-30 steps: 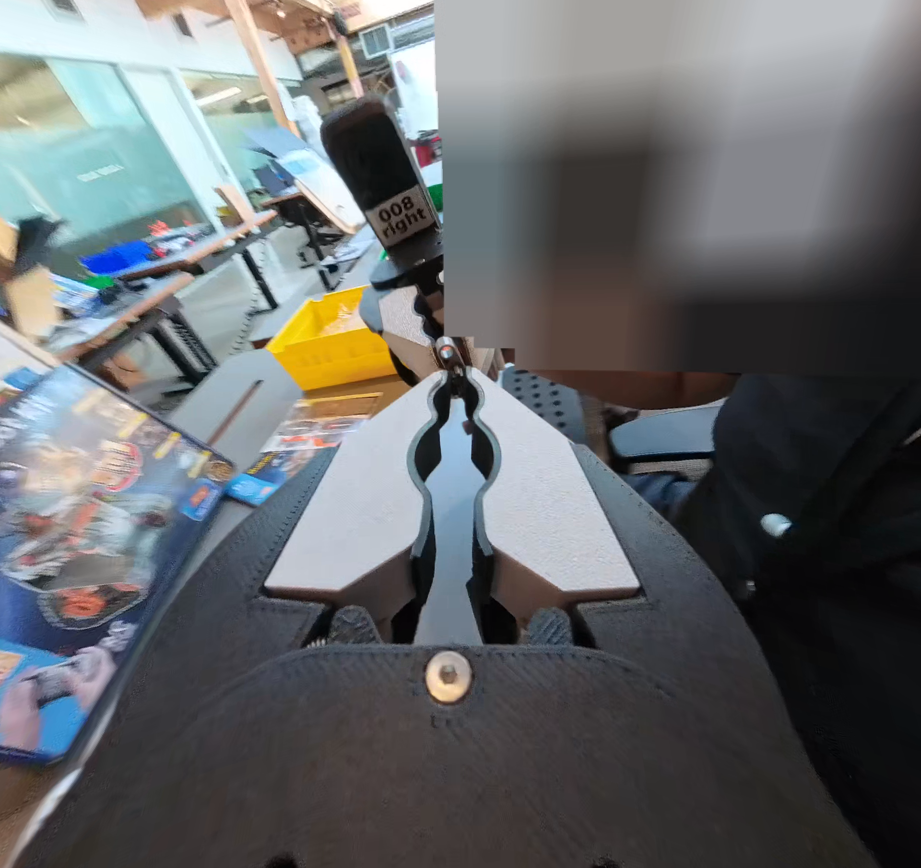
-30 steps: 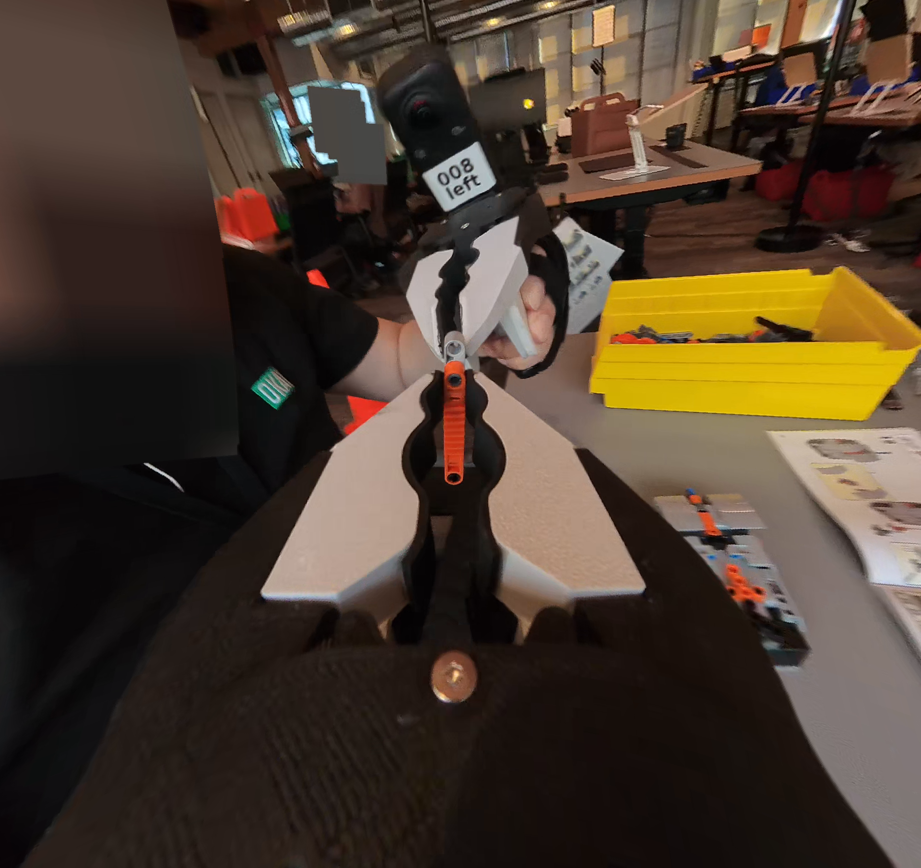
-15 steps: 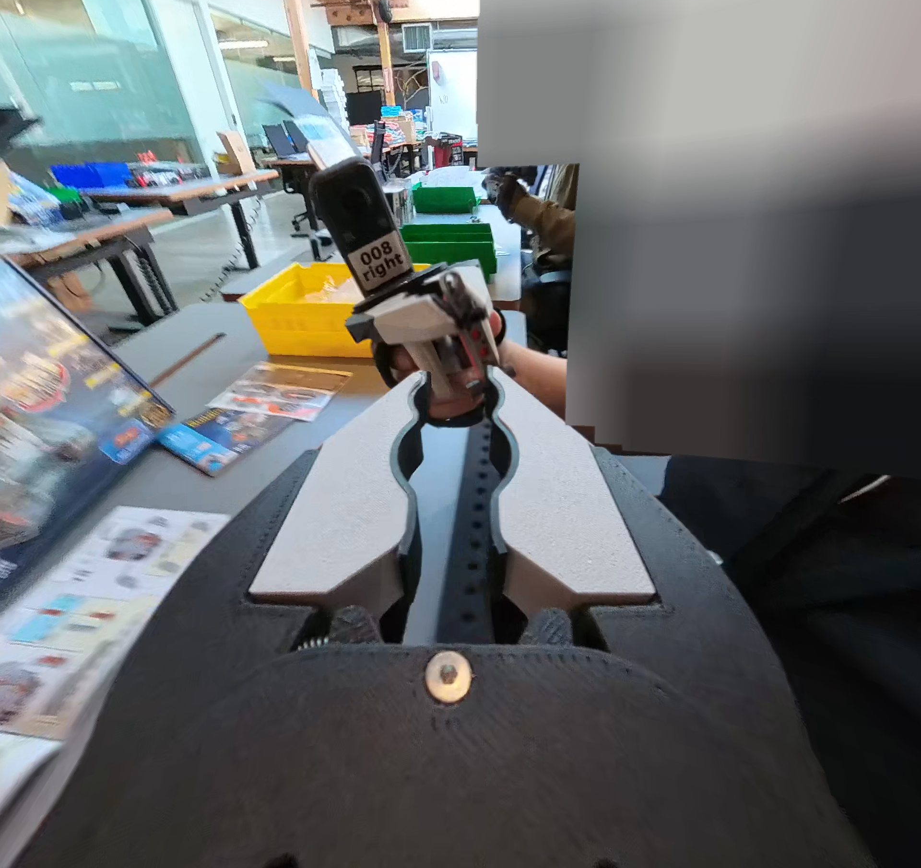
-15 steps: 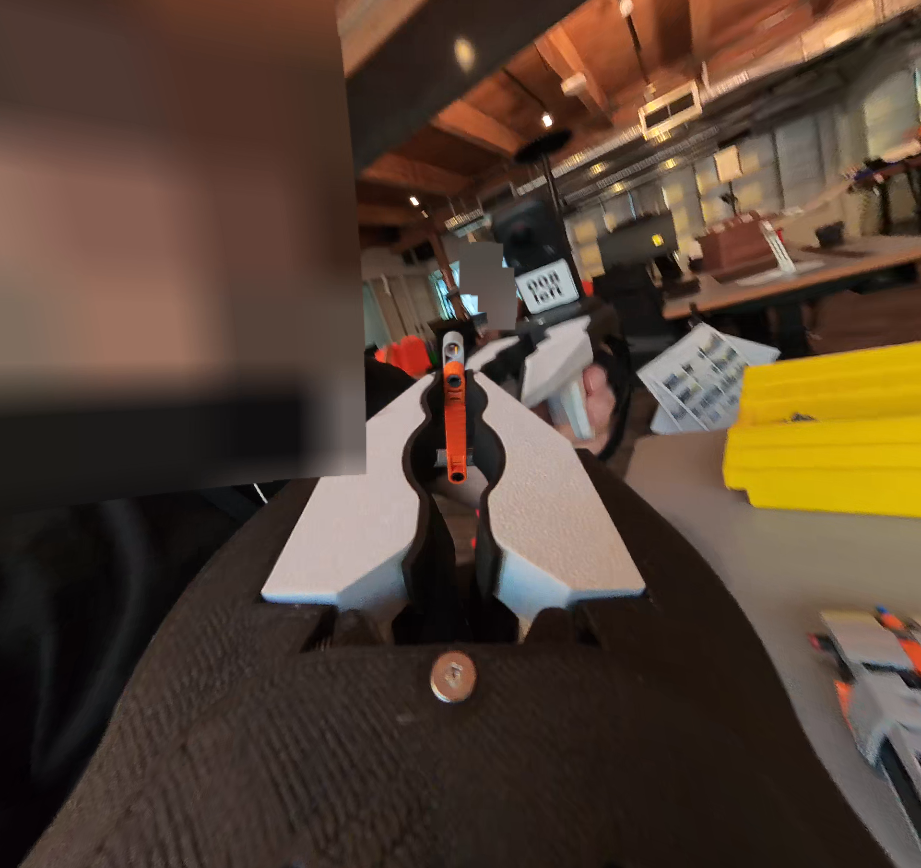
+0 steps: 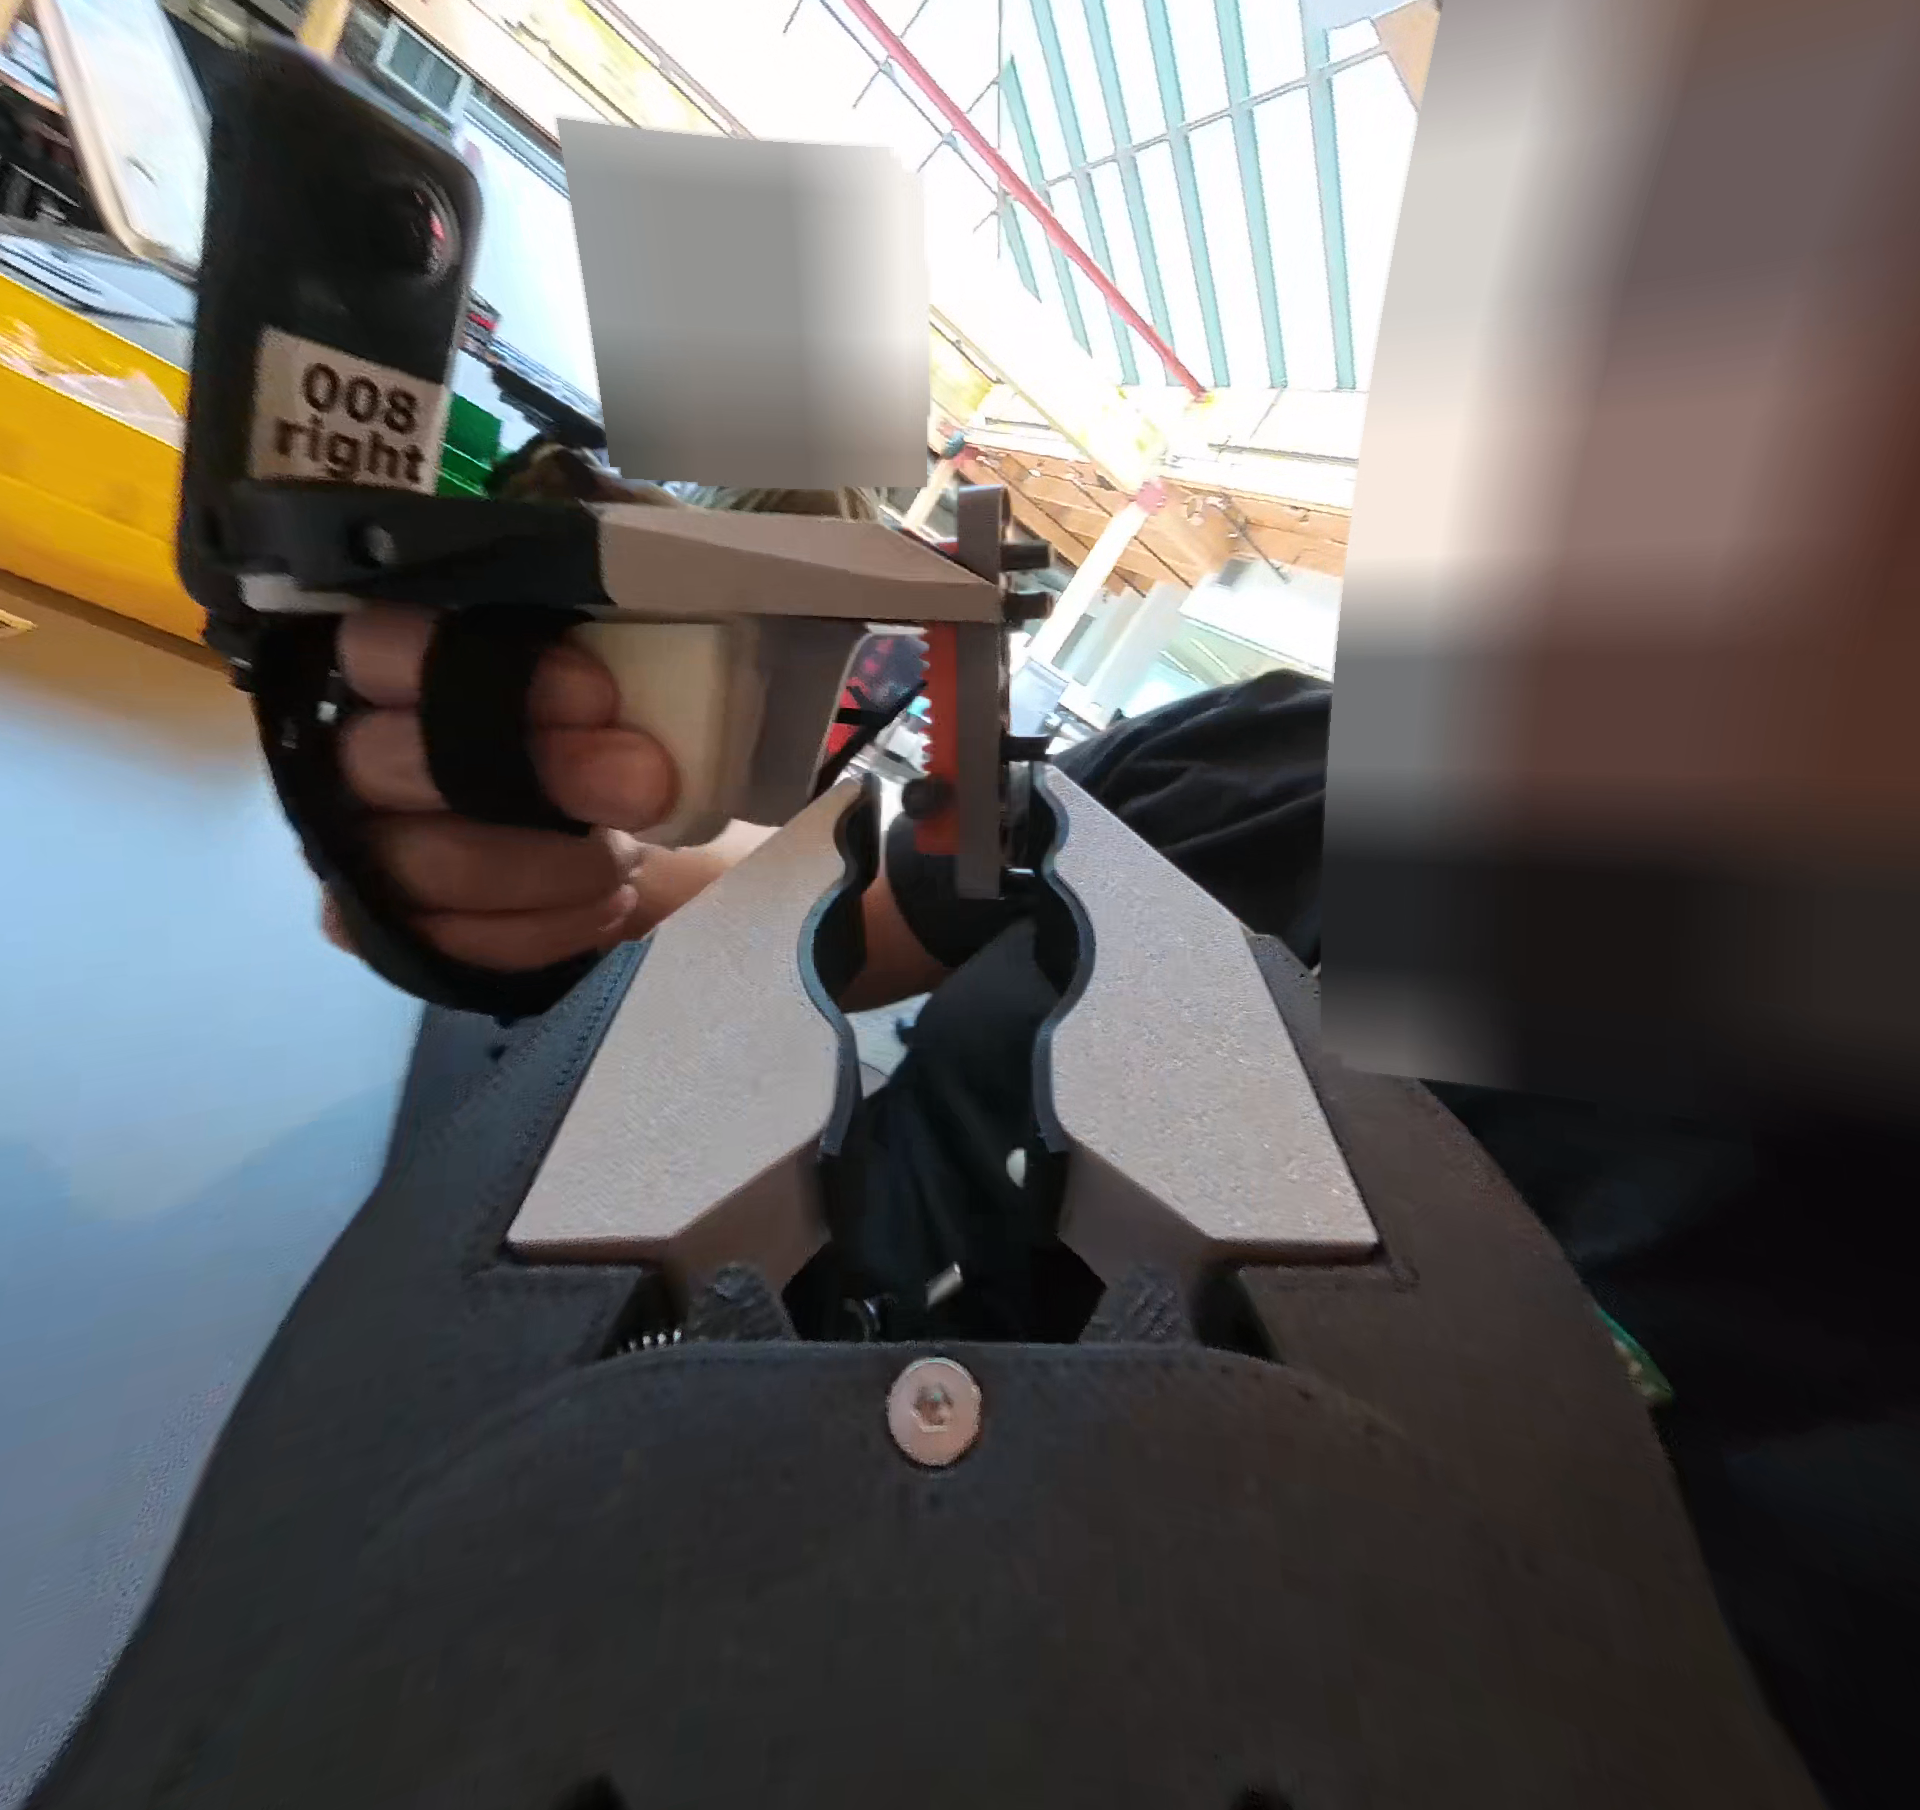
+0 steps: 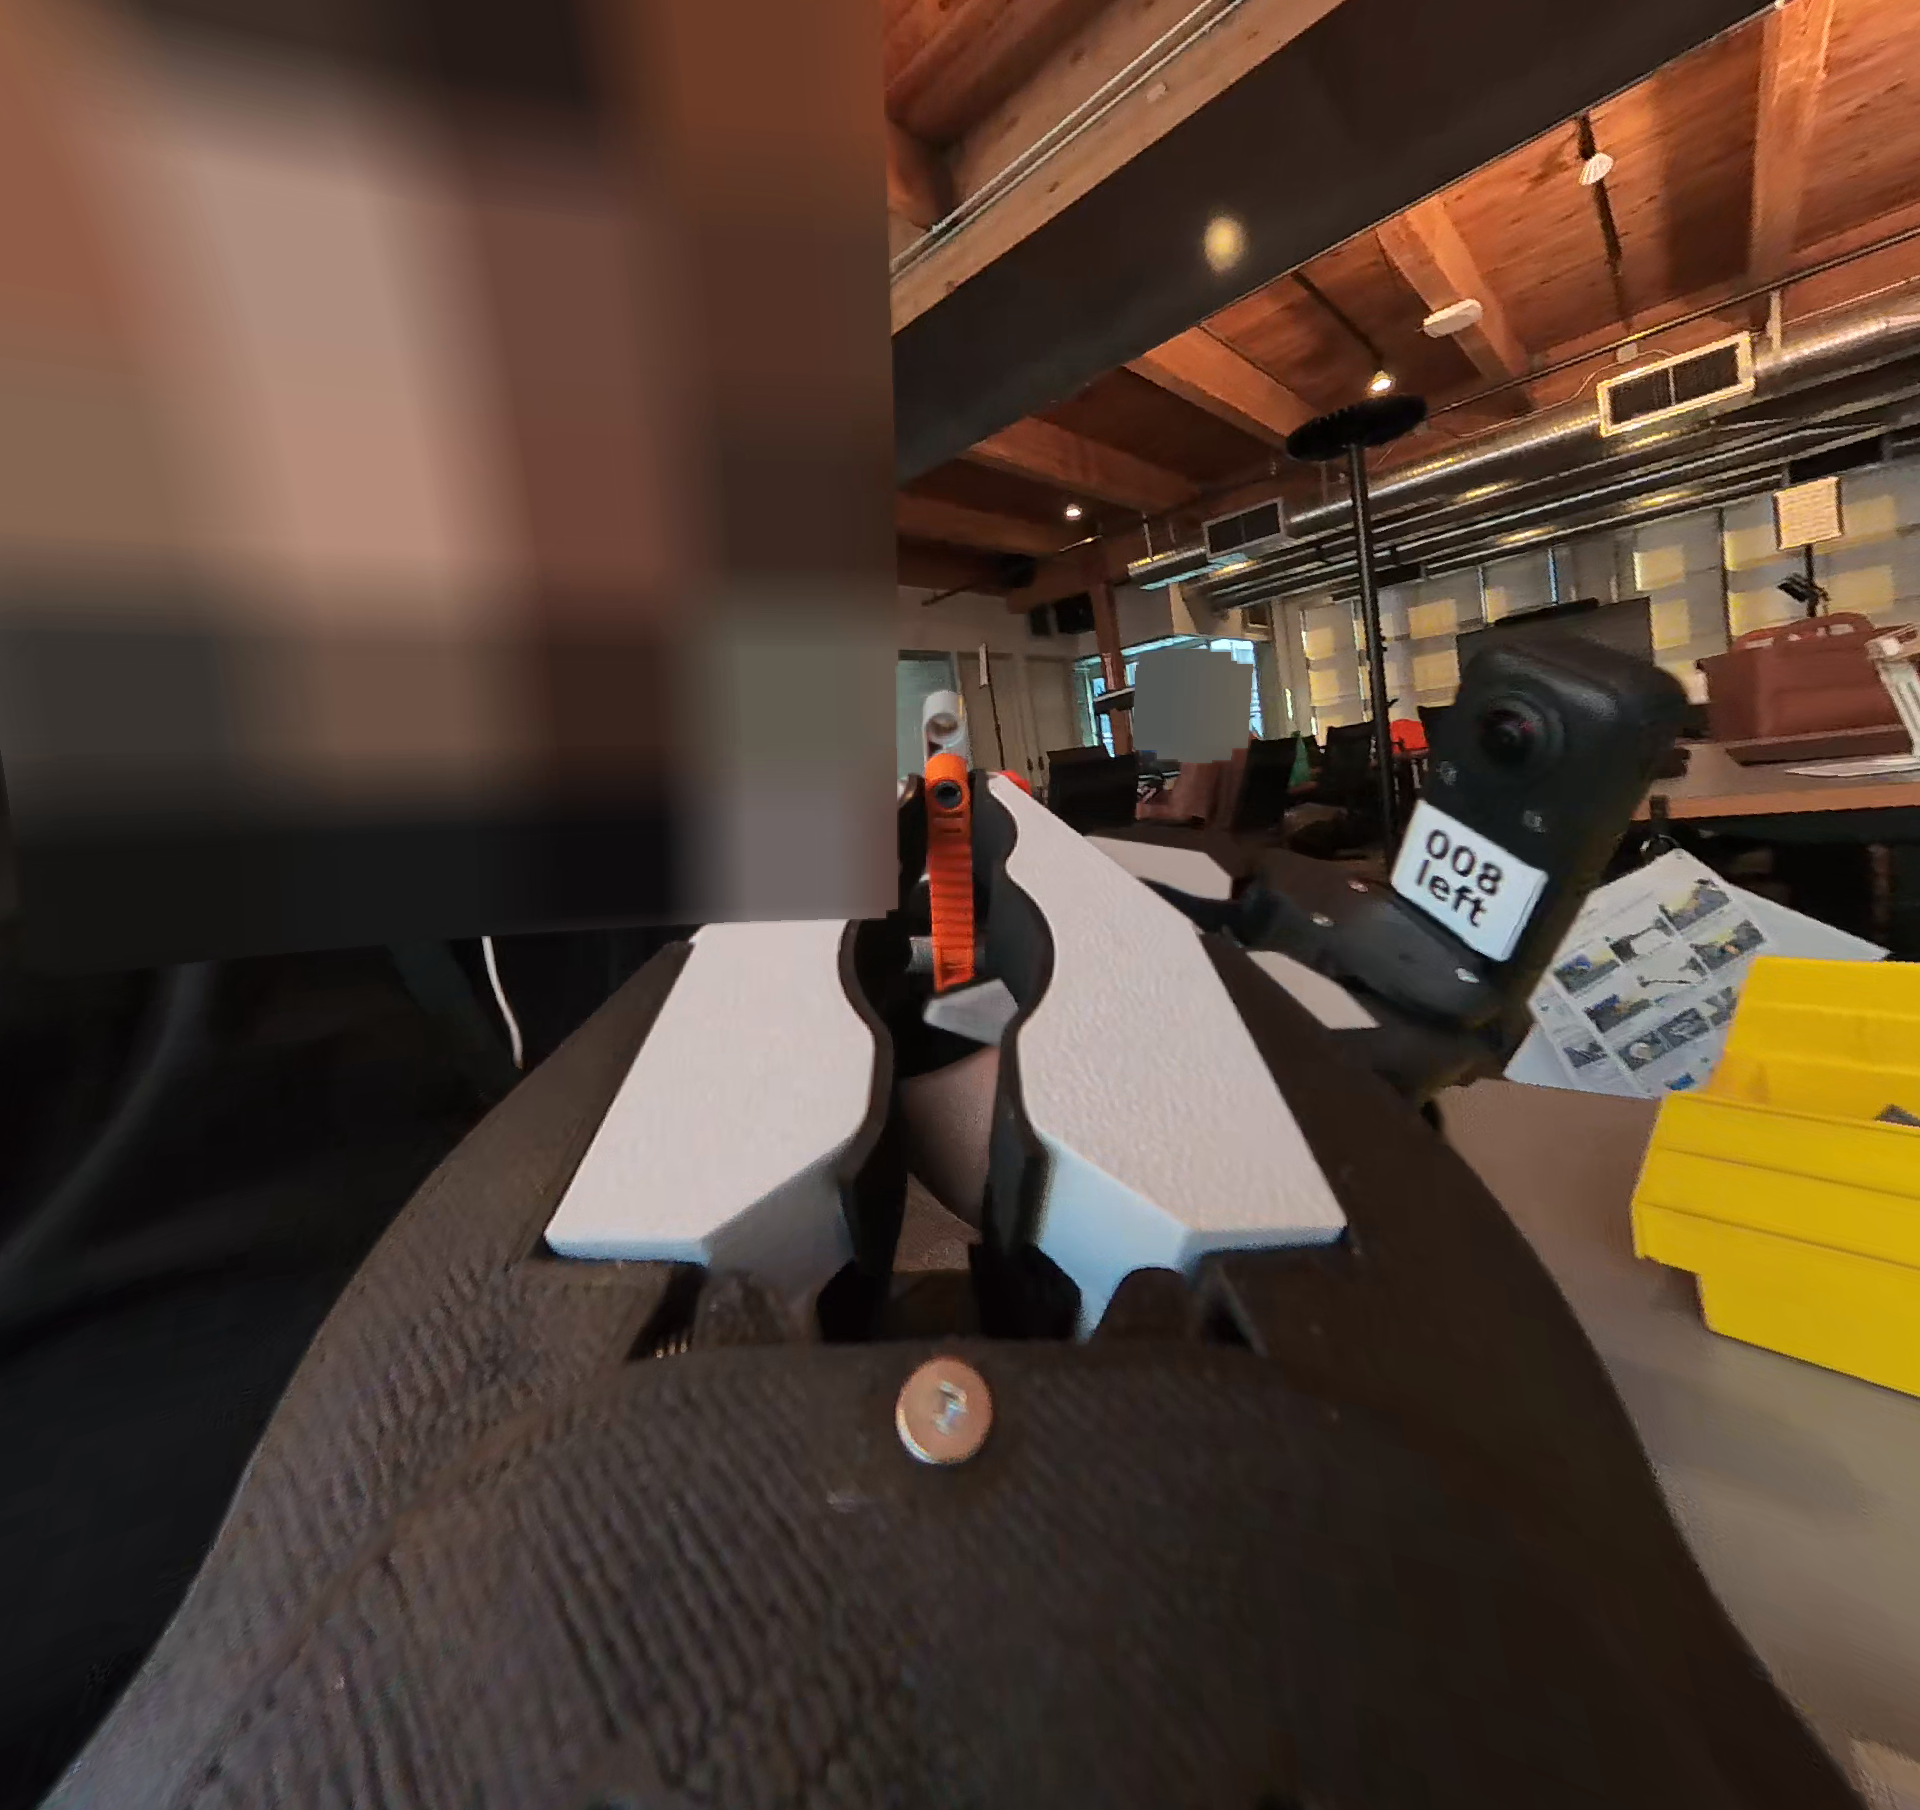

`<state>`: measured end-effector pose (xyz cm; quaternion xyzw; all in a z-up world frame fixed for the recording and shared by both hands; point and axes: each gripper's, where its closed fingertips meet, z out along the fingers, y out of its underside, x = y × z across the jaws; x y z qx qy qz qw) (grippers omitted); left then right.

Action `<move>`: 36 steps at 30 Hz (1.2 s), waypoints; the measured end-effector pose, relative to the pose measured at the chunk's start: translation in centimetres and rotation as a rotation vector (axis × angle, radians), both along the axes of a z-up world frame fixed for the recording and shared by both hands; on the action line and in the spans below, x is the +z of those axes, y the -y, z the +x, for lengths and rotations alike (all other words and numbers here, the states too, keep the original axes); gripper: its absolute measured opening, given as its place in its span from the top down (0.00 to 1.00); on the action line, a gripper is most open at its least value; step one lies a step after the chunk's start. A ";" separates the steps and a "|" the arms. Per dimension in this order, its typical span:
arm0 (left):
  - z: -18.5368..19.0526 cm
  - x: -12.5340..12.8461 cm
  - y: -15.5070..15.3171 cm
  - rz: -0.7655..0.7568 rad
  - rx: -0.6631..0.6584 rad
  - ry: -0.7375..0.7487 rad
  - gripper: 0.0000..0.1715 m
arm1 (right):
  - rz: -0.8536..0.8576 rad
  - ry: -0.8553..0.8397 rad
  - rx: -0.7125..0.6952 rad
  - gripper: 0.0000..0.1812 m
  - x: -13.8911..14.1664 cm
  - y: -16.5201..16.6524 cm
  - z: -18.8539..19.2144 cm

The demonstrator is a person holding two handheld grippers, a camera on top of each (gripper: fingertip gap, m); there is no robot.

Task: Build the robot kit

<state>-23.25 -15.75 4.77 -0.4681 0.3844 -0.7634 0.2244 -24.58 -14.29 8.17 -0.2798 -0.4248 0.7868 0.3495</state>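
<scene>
My right gripper [image 6: 956,804] is shut on a small assembly: an orange toothed bar [image 6: 951,887] joined to a grey beam [image 6: 940,732], held upright in the air. In the left wrist view the right gripper [image 5: 987,597] shows side-on in a hand, with the orange bar [image 5: 935,721] and the grey beam [image 5: 982,752] hanging from its tips. My left gripper [image 5: 948,794] is open, and the beam's lower end sits in the gap between its fingertips. I cannot tell whether they touch it. One left finger [image 6: 1153,861] shows beside my right one.
A yellow parts bin [image 6: 1787,1189] stands on the grey table [image 6: 1714,1500] at the right, with a printed instruction sheet [image 6: 1662,981] behind it. The bin [image 5: 73,451] also shows at the left of the left wrist view. A person in dark clothing is close behind the grippers.
Both grippers have tilted upward and come together. My left gripper has opened from nearly shut. The assembly in my right gripper now reaches in between the left fingertips.
</scene>
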 end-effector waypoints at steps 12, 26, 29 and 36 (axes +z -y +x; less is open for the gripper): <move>-5.5 -3.9 -5.7 0.118 0.621 -0.163 0.90 | 0.033 0.210 -0.271 0.85 -3.2 -5.5 -5.1; -11.3 -6.7 -9.5 0.584 1.390 -0.578 0.90 | -0.154 0.558 -0.622 0.85 -4.8 -7.8 -9.7; -11.8 -7.7 -9.5 0.663 1.463 -0.672 0.90 | -0.149 0.609 -0.645 0.91 -6.5 -8.2 -10.5; -12.3 -10.2 -8.9 0.652 1.438 -0.714 0.90 | -0.138 0.675 -0.542 0.97 -9.7 -8.6 -11.3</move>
